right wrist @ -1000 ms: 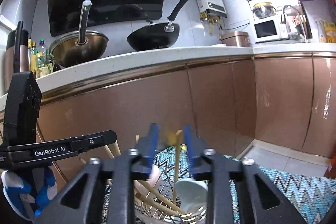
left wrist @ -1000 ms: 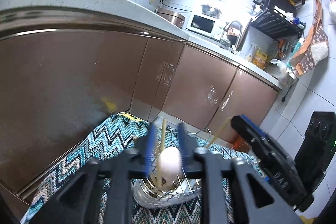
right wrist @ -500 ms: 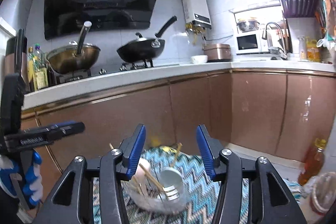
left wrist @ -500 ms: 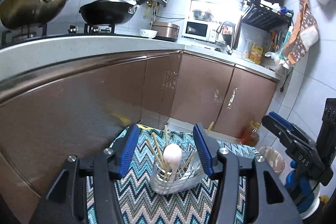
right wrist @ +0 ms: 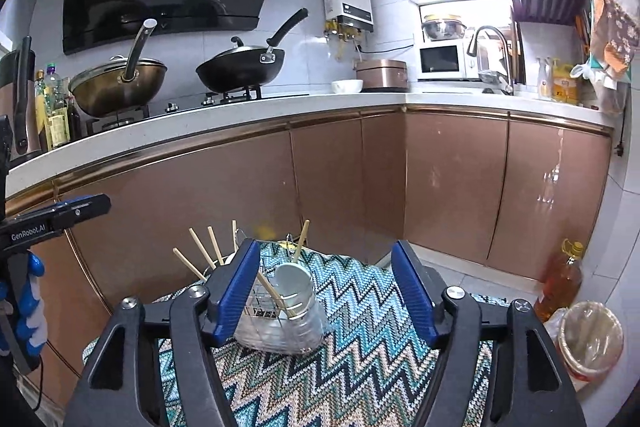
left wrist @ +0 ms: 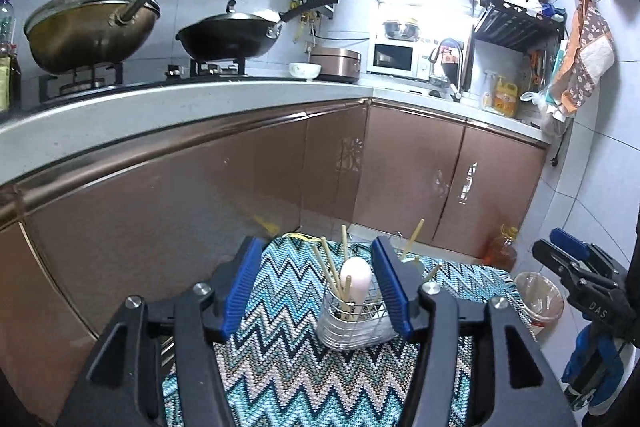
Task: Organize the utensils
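Note:
A wire utensil holder (left wrist: 352, 323) stands on a zigzag-patterned cloth (left wrist: 280, 367). It holds a white spoon (left wrist: 356, 279) and several wooden chopsticks (left wrist: 330, 267). In the right wrist view the holder (right wrist: 280, 323) shows a white spoon (right wrist: 294, 285) and chopsticks (right wrist: 200, 251). My left gripper (left wrist: 316, 291) is open and empty, raised above and in front of the holder. My right gripper (right wrist: 326, 295) is open and empty, also raised back from the holder. The right gripper shows at the right edge of the left wrist view (left wrist: 580, 279).
Brown cabinet doors (left wrist: 400, 171) run under a white counter (right wrist: 240, 115) behind the cloth. Two woks (right wrist: 240, 67) sit on the stove. An oil bottle (right wrist: 560, 279) and a bin (right wrist: 592, 339) stand on the floor at right.
Both grippers opened, let go of the spoon and chopstick in the holder, and pulled up and back. The holder now looks smaller and farther.

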`<action>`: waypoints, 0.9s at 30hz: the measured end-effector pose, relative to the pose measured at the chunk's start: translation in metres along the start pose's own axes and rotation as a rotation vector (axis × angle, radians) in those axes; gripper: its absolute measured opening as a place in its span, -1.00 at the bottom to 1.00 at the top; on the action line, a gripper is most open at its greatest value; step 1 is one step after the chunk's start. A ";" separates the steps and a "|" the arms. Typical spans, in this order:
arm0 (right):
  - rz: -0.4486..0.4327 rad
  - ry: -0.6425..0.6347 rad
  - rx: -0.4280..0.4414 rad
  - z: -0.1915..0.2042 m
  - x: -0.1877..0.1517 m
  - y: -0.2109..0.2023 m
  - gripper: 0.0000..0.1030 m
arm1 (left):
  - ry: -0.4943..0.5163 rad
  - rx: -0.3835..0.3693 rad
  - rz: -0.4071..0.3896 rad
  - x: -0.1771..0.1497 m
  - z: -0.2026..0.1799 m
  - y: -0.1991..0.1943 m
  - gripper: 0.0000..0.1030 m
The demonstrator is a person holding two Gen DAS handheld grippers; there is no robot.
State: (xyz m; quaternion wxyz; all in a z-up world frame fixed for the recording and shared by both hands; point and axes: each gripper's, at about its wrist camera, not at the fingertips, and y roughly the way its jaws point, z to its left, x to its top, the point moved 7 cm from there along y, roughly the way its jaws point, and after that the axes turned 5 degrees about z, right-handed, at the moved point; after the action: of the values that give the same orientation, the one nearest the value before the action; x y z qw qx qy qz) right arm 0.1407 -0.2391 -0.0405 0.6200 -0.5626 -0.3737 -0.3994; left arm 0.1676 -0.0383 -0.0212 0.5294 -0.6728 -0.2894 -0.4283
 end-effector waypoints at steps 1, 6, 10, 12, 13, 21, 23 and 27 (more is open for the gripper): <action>-0.002 -0.002 -0.005 0.000 0.000 -0.002 0.39 | 0.000 0.003 -0.003 0.000 0.001 -0.002 0.08; -0.004 -0.017 -0.026 0.003 -0.003 -0.012 0.50 | 0.005 0.019 -0.013 -0.001 0.002 -0.013 0.14; -0.008 -0.021 -0.038 0.003 -0.005 -0.020 0.58 | 0.005 0.031 -0.021 -0.001 0.003 -0.019 0.15; -0.012 -0.021 -0.045 0.002 -0.005 -0.024 0.63 | 0.004 0.034 -0.023 -0.002 0.003 -0.021 0.16; -0.013 -0.020 -0.047 0.002 -0.005 -0.026 0.64 | 0.002 0.037 -0.025 -0.003 0.004 -0.022 0.17; -0.014 -0.023 -0.064 -0.001 -0.006 -0.037 0.68 | 0.002 0.070 -0.031 -0.007 0.004 -0.027 0.22; -0.013 -0.023 -0.069 -0.002 -0.006 -0.039 0.70 | 0.006 0.080 -0.033 -0.007 0.005 -0.028 0.22; -0.010 -0.022 -0.074 -0.003 -0.006 -0.040 0.71 | 0.006 0.097 -0.037 -0.009 0.006 -0.028 0.23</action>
State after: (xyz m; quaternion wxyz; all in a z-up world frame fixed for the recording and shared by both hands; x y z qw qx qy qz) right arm 0.1016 -0.2431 -0.0304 0.5929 -0.5875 -0.3681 -0.4097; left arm 0.1415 -0.0249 -0.0169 0.5543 -0.6394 -0.3207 -0.4255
